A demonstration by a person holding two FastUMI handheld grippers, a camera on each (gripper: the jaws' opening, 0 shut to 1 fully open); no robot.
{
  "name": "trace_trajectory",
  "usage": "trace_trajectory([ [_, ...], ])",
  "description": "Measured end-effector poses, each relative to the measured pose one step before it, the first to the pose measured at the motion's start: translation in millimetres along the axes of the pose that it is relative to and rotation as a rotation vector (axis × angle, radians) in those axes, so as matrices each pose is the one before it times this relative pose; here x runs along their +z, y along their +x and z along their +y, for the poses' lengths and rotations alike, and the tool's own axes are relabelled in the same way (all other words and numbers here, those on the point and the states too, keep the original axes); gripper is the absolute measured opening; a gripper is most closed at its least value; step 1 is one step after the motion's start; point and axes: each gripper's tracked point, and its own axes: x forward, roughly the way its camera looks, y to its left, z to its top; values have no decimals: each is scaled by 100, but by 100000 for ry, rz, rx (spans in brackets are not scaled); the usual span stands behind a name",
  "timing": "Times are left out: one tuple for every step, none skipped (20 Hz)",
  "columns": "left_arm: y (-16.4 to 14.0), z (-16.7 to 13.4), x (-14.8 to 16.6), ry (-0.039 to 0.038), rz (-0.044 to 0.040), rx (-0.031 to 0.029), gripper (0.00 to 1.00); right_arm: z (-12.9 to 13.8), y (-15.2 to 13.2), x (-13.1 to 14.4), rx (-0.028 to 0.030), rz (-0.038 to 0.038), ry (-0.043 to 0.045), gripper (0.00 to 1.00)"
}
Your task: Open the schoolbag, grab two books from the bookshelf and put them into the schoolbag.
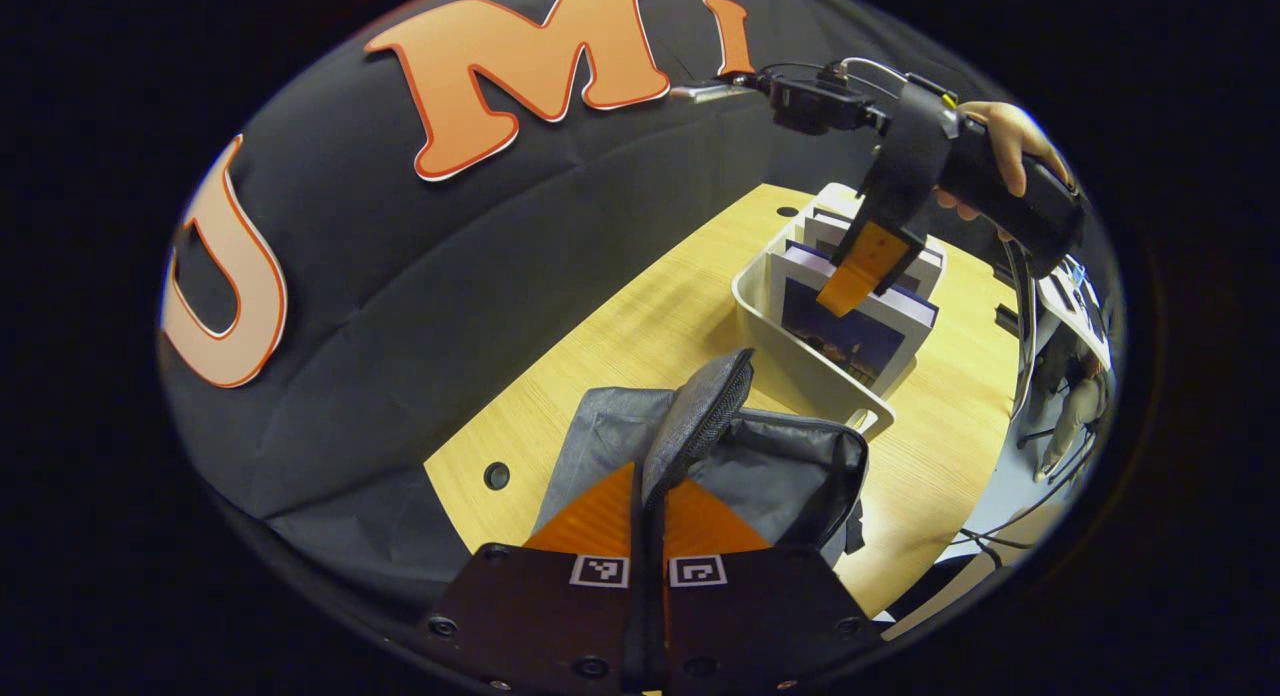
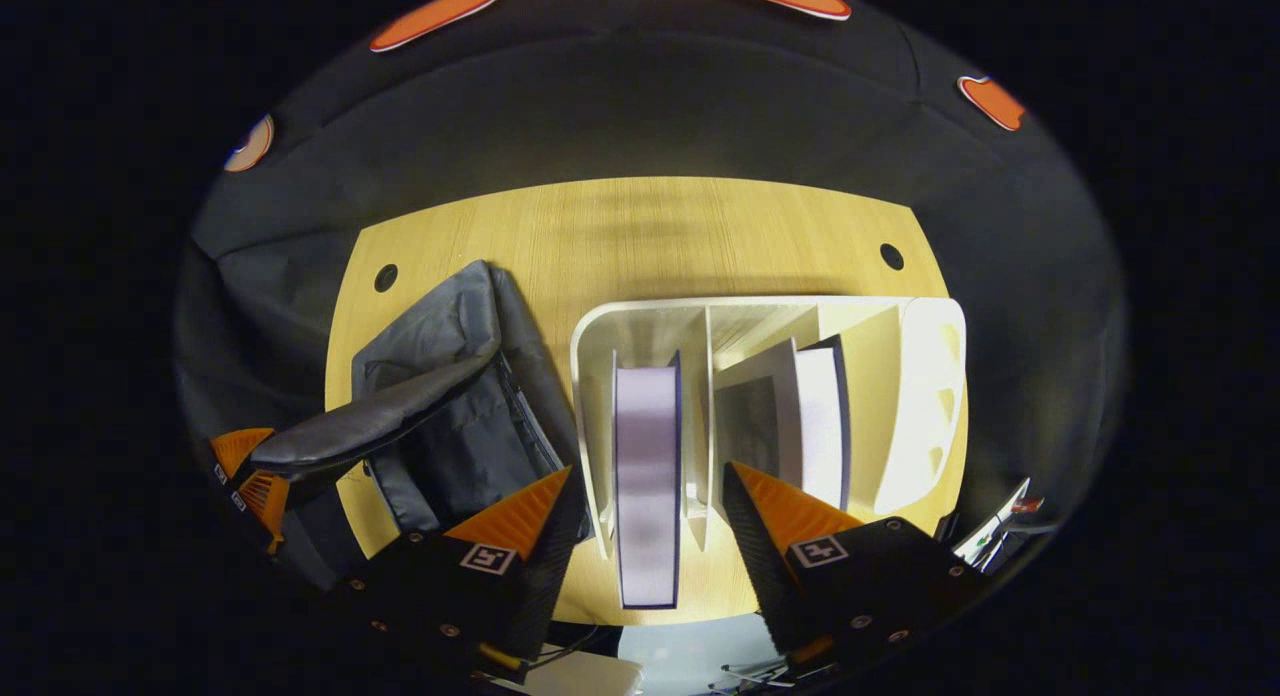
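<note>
Left tongs pinch the grey fabric schoolbag's flap; right tongs spread wide above a purple-edged book in the white plastic bookshelf on the wooden counter.

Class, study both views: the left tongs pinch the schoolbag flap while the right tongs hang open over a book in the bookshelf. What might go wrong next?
1. The right tongs straddle the book and the divider beside it; closing may catch the bookshelf wall and lift the shelf too.
2. The left tongs pinch just an edge of the schoolbag flap; a slip could close the opening.
3. The second book leans and may topple.
</note>
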Motion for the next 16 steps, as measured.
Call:
trace_trajectory([
  [-16,55,-50,-182,60,19,1,-29,620,-88,-860,1104,-641,77],
  [15,-90,-54,-183,182,41,1,181,555,-201,-345,1018,-91,72],
  [-50,1,13,-112,-55,-72,1,242,459,-314,482,1312,562,65],
  [-6,-116,-35,-7,54,-227,1,142,515,-346,288,1302,965,61],
  [53,-32,63,-38,171,-103,1,-84,317,-161,400,810,949,52],
  [-57,-4,-129,-88,174,50,1,104,-49,96,535,-322,1359,36],
  [16,72,-52,-35,142,-83,1,32,55,98,79,-177,38,39],
  [17,-76,-60,2,-7,-140,1,-171,-369,-208,-136,-483,-16,38],
  [30,-22,-134,22,118,-121,1,-77,-406,15,-196,-566,-26,37],
  [-38,-15,-100,62,10,314,1,117,-576,-116,305,-631,306,36],
  [11,-40,-170,-63,57,332,1,113,-772,27,703,-824,937,35],
  [-147,-162,-63,164,-132,357,1,202,-825,-72,1211,-927,356,35],
  [-78,-138,-81,301,-410,258,1,58,-950,173,1198,-1668,187,35],
  [-107,-221,-12,422,108,185,1,-104,-1030,77,427,-1566,-138,35],
  [-49,-117,-40,590,57,348,1,-245,-1303,39,-610,-2015,-242,34],
  [42,-73,18,611,-35,338,1,-353,-1135,94,-897,-2211,82,34],
])
